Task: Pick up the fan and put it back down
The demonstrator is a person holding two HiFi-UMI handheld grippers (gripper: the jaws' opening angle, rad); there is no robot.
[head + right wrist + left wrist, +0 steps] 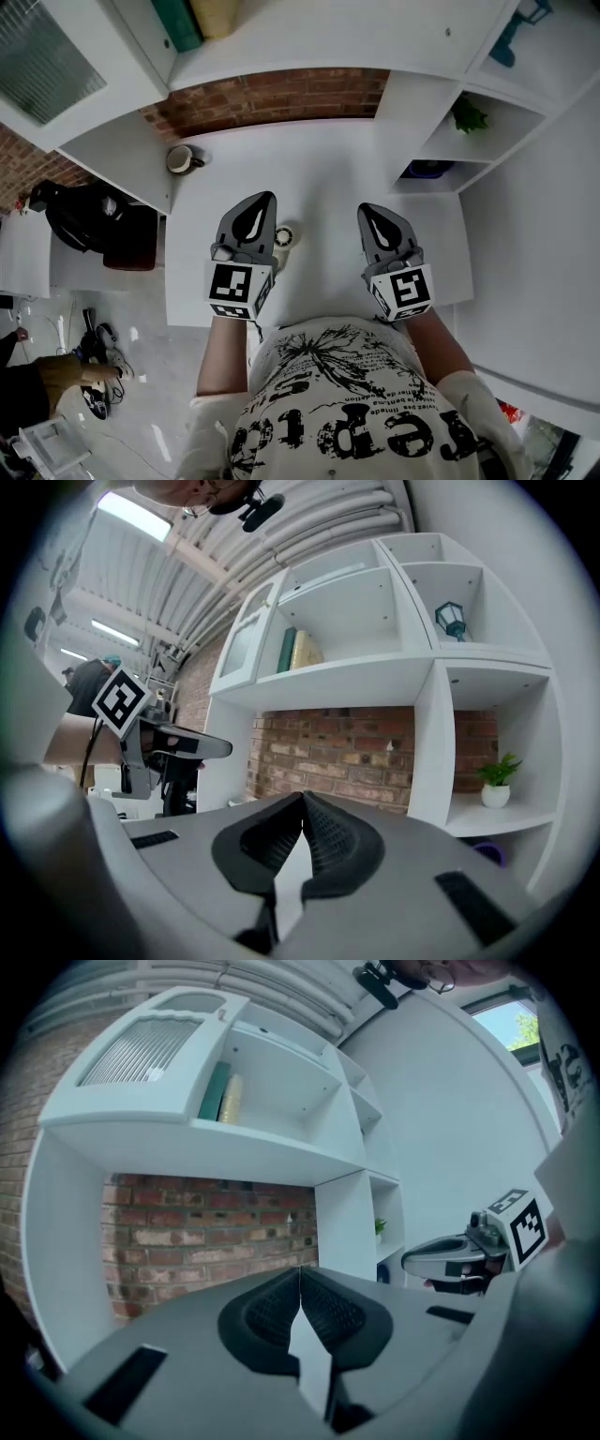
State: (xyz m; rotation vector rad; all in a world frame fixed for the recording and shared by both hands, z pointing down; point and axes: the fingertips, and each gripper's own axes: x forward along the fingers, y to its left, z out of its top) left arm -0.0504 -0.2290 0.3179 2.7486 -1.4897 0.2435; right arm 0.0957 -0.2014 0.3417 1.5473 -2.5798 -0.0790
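Observation:
In the head view a small white round fan (284,235) rests on the white desk (328,169), partly hidden by my left gripper (269,197), which hangs above and just left of it. The left gripper's jaws are shut tip to tip with nothing between them, as the left gripper view confirms (300,1270). My right gripper (365,209) is held up to the right of the fan, apart from it. It is also shut and empty (303,797). Both grippers point level toward the brick back wall. Neither gripper view shows the fan.
A mug (183,159) stands at the desk's back left. White shelving rises around the desk, with books (300,650) above, and a potted plant (495,782) and a dark bowl (427,169) in the right cubbies. A black bag (89,217) sits on a side surface at left.

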